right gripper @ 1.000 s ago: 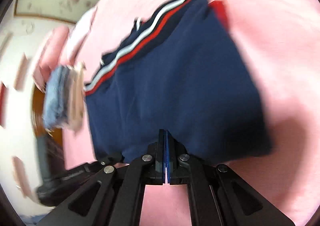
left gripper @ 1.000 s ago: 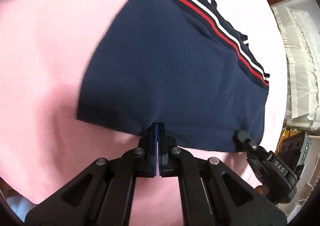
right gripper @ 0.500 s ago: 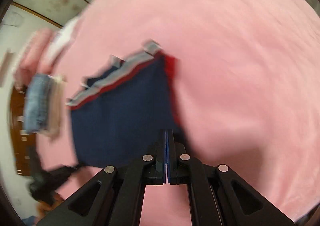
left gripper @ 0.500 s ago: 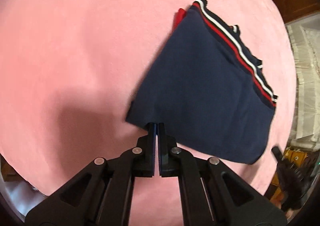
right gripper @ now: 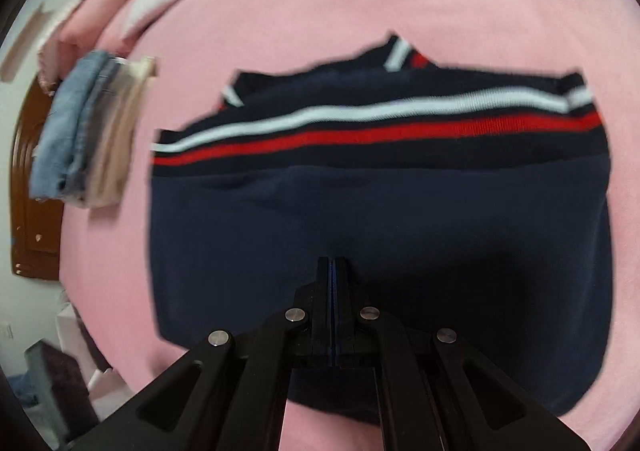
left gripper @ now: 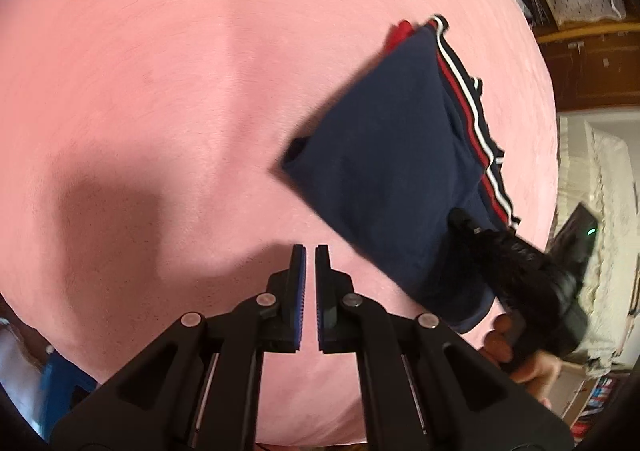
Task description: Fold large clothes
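Right now a big soft pink cover (left gripper: 168, 99) fills most of both views. It looks fuzzy, like a blanket, and it is smooth and flat with a dark shadow on it in the left wrist view.

Over on the left side of the right wrist view sits a stack of folded clothes (right gripper: 86, 131). It has a light blue denim piece and some cream ones, and it looks blurry.

Next comes the left gripper (left gripper: 310, 271). It is black and shiny, with blue bumpy pads. Its jaws are almost together, with only a thin gap, and nothing is between them. It hangs over bare pink cover, just beside the clothing.

More to the right lies the folded navy garment (left gripper: 384, 179). It is dark blue, soft knit cloth, folded into a flat shape with four sides. One edge has a band of red and white stripes (right gripper: 380, 123), and a bit of red cloth pokes out at one corner. It lies flat on the pink cover.

Last, the right gripper (right gripper: 332, 283) is over the navy garment. Its jaws are pressed tight together and no cloth is seen between them. In the left wrist view a hand (left gripper: 516, 351) holds its handle at the right edge.
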The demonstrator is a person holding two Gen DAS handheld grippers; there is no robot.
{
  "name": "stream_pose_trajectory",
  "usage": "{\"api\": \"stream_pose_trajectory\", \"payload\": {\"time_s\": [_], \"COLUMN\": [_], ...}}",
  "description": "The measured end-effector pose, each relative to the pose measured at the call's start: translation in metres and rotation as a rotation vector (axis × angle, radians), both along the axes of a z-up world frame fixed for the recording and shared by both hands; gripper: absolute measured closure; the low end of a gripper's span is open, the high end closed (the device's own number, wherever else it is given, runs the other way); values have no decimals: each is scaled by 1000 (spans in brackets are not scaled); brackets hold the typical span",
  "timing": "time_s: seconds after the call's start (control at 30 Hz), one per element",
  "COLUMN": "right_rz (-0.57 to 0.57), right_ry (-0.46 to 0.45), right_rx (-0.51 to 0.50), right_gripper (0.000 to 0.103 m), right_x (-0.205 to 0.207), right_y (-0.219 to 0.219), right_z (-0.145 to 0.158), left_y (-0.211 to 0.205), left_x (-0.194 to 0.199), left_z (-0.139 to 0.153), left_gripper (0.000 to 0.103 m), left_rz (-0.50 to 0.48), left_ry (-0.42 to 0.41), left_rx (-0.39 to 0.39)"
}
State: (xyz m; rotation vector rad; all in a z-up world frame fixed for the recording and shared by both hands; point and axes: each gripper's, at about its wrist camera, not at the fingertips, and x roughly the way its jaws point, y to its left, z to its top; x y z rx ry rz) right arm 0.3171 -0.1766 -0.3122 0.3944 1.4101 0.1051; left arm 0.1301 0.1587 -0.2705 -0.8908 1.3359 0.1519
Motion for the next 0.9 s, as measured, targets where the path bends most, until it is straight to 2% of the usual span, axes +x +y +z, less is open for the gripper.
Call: {"api": "stream_pose_trajectory", "payload": {"time_s": [0.07, 0.13, 0.17, 0.23, 0.27, 0.3, 0.4, 0.53, 0.63, 0.7, 0.83, 0.9], "right_rz": [-23, -2, 12, 21, 25, 29, 39, 66, 31, 12, -4, -27], "right_ry": [9, 15, 15, 19, 21, 27, 46, 20, 15, 9, -4, -7], "right_rx": [-5, -70, -82, -82, -78, -70, -45, -47, -38, -37, -44, -42], "right_gripper": [103, 103, 103, 103, 103, 103, 103, 103, 103, 103, 103, 103], "right_x": [0, -2, -3, -4, -3, 0, 6, 3, 0, -2, -24, -27], "right_y": [-3, -1, 0, 2, 2, 2, 0, 0, -5, -7, -32, -35], "right_z": [-8, -9, -10, -13, -16, -19, -24, -26, -26, -26, -15, -15], "left_y": [6, 9, 10, 11, 12, 13, 15, 12, 8, 5, -2, -8], "left_x": [-5, -5, -4, 0, 2, 4, 14, 30, 42, 50, 56, 56], "left_z": [-2, -6, -8, -19, -28, -34, -52, -60, -63, -59, -42, -24], "left_gripper": [102, 101, 96, 74, 52, 48, 48, 47, 49, 71, 87, 92], "left_rz": [36, 72, 82, 104, 124, 145, 218, 238, 280, 266, 255, 231], "left_ry": [-12, -33, -50, -88, -89, -96, -127, -159, -132, -117, -113, -176], "left_rx": [-29, -66, -88, -166, -208, -247, -342, -350, -343, -307, -268, -256]}}
